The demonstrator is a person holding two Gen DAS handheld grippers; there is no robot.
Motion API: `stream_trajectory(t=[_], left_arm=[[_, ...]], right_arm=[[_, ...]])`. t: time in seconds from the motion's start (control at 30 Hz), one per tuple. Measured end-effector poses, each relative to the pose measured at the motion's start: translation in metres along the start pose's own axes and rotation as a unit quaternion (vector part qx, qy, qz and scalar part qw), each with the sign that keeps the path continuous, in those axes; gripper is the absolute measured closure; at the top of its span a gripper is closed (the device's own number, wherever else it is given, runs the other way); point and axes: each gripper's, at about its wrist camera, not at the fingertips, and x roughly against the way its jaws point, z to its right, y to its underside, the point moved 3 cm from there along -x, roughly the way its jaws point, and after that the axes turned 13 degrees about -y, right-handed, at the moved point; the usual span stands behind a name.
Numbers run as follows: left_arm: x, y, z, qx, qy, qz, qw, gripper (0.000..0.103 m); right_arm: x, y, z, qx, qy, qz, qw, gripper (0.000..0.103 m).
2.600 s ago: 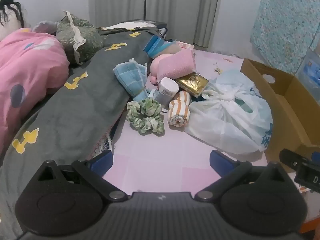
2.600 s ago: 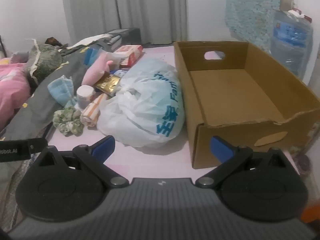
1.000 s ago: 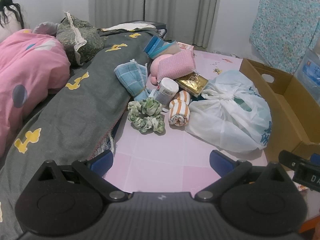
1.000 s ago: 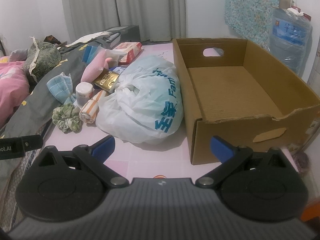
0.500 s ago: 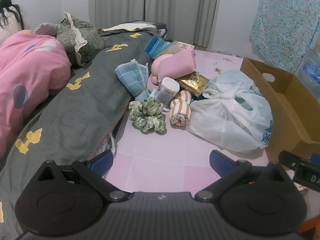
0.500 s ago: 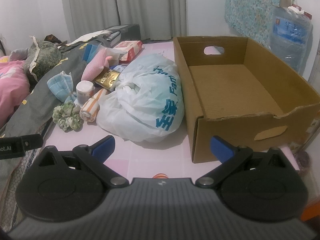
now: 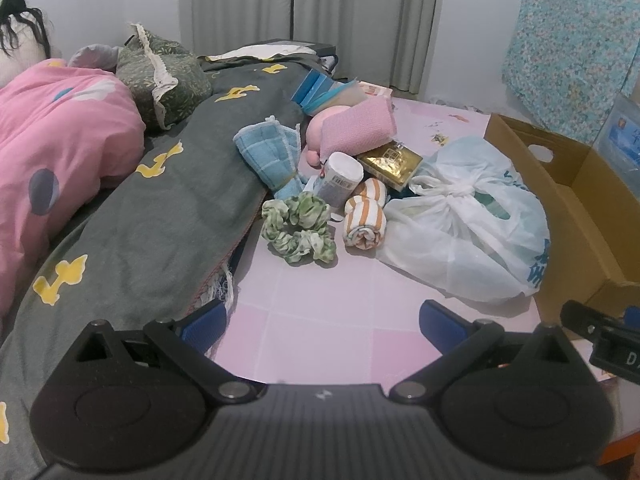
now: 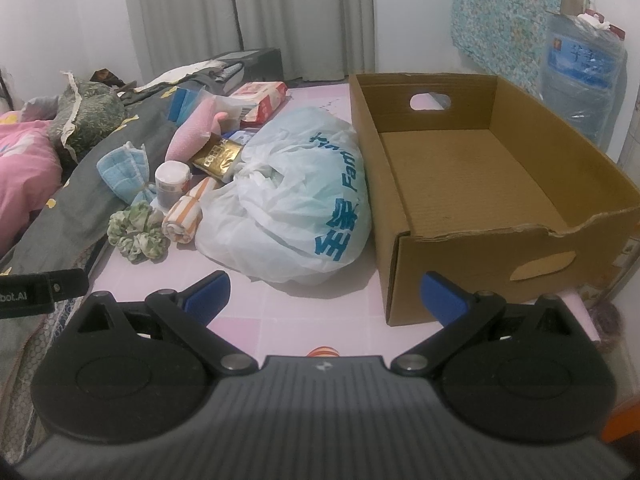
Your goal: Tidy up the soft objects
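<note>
Take the white plastic bag (image 8: 296,200) as your landmark; everything below is placed against it, left to right.

Farthest left of the bag lies the pink quilt (image 7: 60,148), then the dark grey blanket (image 7: 160,208) with yellow shapes, its frayed edge reaching the pink mat (image 7: 320,308). A blue checked cloth (image 7: 268,156) rests on that blanket's edge, up and left of the bag.

Your left gripper (image 7: 322,326) hangs low over the mat, below and left of the bag, fingers spread wide with nothing between them.

Nearer the bag, the green scrunchie (image 7: 298,228) lies flat on the mat. Just right of it is the orange-striped rolled towel (image 7: 364,216), which sits right beside the bag's left side; whether the two touch you cannot tell. Behind the scrunchie and towel a white bottle (image 7: 340,178) lies tilted. Farther back are a pink knit cloth (image 7: 356,128) draped over a pink plush toy (image 7: 320,136), and a gold box (image 7: 390,160) at the bag's upper left.

The bag itself is knotted at the top and carries blue lettering.

Your right gripper (image 8: 324,296) sits just in front of the bag, released, fingers wide apart and empty.

Right of the bag, pressed against its side, stands the cardboard box (image 8: 400,264), open-topped with bare floor. Beyond the box stands a large water jug (image 8: 582,84).
</note>
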Motion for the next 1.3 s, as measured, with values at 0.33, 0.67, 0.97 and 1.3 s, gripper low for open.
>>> stream_trajectory(t=[0.33, 0.67, 0.97, 1.3], left_arm=[[-0.003, 0.003, 0.003, -0.003, -0.004, -0.004, 1.0000, 0.000], [-0.010, -0.003, 0.007, -0.008, 0.014, -0.014, 0.9998, 0.000], [-0.014, -0.033, 0.010, -0.007, 0.078, 0.034, 0.9963, 0.000], [-0.066, -0.069, 0.010, 0.052, 0.115, 0.039, 0.9913, 0.005]], right_arm=[[0.000, 0.001, 0.000, -0.001, -0.002, 0.000, 1.000, 0.001], [0.002, -0.002, -0.005, 0.016, -0.013, -0.002, 1.000, 0.001], [-0.004, -0.089, -0.023, 0.054, -0.188, -0.031, 0.980, 0.001], [-0.094, -0.197, -0.026, 0.043, -0.292, -0.077, 0.952, 0.002]])
